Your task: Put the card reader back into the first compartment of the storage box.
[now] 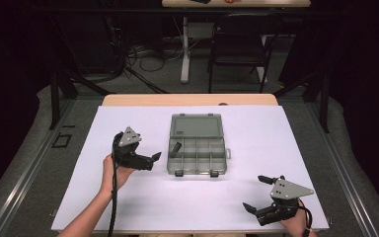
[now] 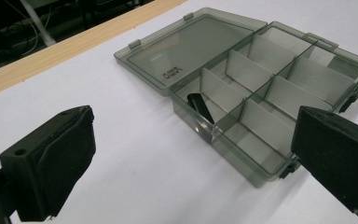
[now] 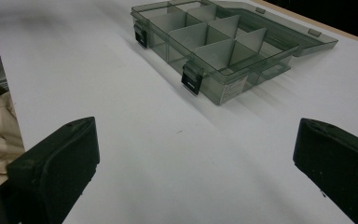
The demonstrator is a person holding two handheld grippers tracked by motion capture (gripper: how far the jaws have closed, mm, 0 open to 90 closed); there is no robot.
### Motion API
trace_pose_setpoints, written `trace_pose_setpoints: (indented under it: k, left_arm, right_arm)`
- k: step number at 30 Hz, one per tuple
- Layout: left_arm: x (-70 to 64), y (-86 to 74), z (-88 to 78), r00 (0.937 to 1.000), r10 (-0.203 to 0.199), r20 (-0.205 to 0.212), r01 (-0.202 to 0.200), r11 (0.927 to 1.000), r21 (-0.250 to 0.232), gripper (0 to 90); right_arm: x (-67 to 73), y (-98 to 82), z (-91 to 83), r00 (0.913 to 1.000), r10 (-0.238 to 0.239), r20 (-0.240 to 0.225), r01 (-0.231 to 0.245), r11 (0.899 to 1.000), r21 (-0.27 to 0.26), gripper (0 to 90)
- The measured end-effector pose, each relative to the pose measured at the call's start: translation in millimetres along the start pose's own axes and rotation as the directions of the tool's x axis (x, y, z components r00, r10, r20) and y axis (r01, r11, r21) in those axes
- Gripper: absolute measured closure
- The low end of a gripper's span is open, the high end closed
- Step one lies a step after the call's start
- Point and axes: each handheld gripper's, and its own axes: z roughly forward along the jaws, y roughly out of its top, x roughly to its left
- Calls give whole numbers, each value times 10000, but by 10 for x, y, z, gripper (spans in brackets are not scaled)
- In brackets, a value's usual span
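The grey transparent organizer box (image 1: 196,156) stands near the middle of the white table cover (image 1: 128,207), and its lid (image 1: 196,126) is already folded fully back, lying flat on the far side. Inside, thin dividers cut the box into several compartments, and one small black piece (image 2: 200,107) leans in the compartment at the far left corner, next to the hinge; the other compartments that I can see look empty. So I judge that the opening is done and one piece is already sorted into the box, while closing the lid and pressing the two black latches (image 3: 192,79) on the near wall is probably what is left. The left gripper (image 1: 154,159) hovers just beside the left wall of the box, its jaws spread wide and holding nothing. The right gripper (image 1: 257,193) is well apart from the box, near the front right corner of the table, also with jaws spread and nothing between them. No other loose pieces lie on the cover around the box.
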Motion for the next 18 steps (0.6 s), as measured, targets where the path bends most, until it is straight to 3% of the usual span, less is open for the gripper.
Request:
trace_pose_setpoints:
  k: [18]
  left_arm:
    - [51, -262, -325, 9989, -93, -465, 94, 10000, 28, 0]
  right_arm:
    - [-6, 2, -5, 10000, 24, 33, -24, 10000, -52, 0]
